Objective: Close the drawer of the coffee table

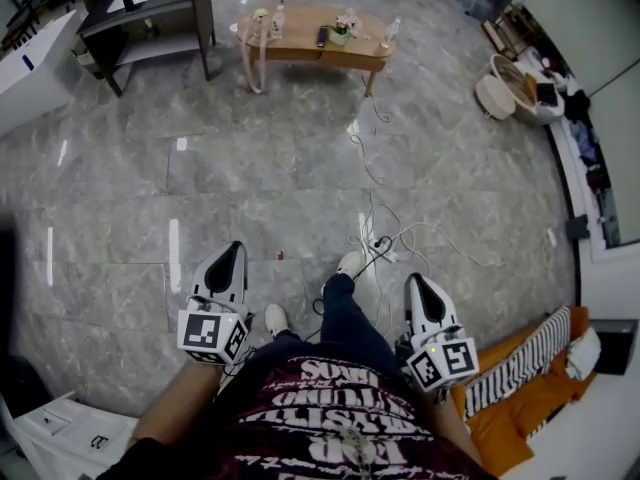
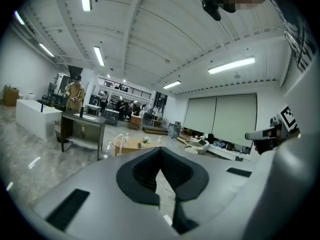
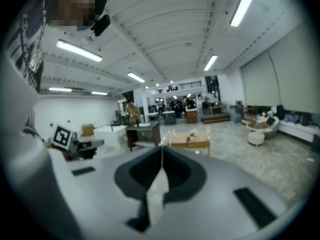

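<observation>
Grey marble floor (image 1: 200,168) spreads between the person and one low wooden counter (image 1: 320,48), the coffee table, which stands well apart from both claws at the far end of the head view. Its drawer is too small to make out at this range. On its top sit two clear bottles (image 1: 278,20), one dark remote (image 1: 322,36) and one small plant (image 1: 345,28).

Two claws are held out in front of the person's body, one at each side and well apart from each other. The left claw (image 1: 236,249) has its jaws pressed together with nothing between them, and the right claw (image 1: 415,280) is likewise closed and empty. Each carries one marker cube (image 1: 212,336).

Two white shoes (image 1: 350,263) show between the claws. Loose white cables (image 1: 375,203) trail across the floor from near the shoes toward the wooden counter. One dark desk (image 1: 150,13) stands left of that counter, and one orange cushion (image 1: 520,403) lies at the lower right.
</observation>
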`<state>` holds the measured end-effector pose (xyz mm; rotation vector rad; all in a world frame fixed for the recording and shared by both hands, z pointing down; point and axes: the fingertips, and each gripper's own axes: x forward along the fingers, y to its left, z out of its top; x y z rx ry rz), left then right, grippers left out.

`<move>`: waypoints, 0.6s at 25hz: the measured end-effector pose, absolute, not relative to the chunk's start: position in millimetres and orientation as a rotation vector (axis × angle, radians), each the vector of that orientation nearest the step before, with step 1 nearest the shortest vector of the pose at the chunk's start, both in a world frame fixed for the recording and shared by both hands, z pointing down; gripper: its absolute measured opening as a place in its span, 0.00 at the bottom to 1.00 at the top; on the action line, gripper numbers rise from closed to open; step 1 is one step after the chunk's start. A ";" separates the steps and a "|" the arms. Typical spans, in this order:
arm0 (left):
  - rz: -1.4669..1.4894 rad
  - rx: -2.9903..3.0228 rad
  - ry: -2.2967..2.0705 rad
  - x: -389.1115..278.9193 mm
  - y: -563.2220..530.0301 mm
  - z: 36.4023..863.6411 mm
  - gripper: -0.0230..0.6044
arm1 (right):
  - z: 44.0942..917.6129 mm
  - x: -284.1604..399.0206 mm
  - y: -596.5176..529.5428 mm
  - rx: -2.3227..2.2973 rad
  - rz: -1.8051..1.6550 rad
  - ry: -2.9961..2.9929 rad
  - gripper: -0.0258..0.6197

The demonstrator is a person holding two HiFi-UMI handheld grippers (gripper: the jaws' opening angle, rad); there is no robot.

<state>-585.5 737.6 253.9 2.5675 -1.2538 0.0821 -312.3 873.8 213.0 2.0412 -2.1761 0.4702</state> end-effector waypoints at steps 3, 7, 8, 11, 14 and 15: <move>0.129 2.562 -1.293 -584.8 729.0 261.6 0.07 | 214.2 -305.0 861.6 2.038 0.472 -2.199 0.09; 0.170 2.569 -1.344 -581.7 710.1 261.9 0.07 | 224.2 -291.2 838.3 2.043 0.503 -2.229 0.09; 0.184 2.571 -1.356 -580.6 706.3 261.8 0.07 | 227.8 -288.2 831.8 2.038 0.510 -2.240 0.09; 0.231 2.565 -1.389 -575.6 689.7 263.9 0.07 | 236.8 -279.9 808.0 2.010 0.502 -2.265 0.09; 0.242 2.549 -1.416 -560.4 662.8 261.7 0.07 | 242.5 -266.0 781.3 1.964 0.462 -2.285 0.09; 0.237 2.551 -1.418 -551.2 653.8 258.3 0.07 | 243.3 -257.8 773.5 1.958 0.458 -2.291 0.09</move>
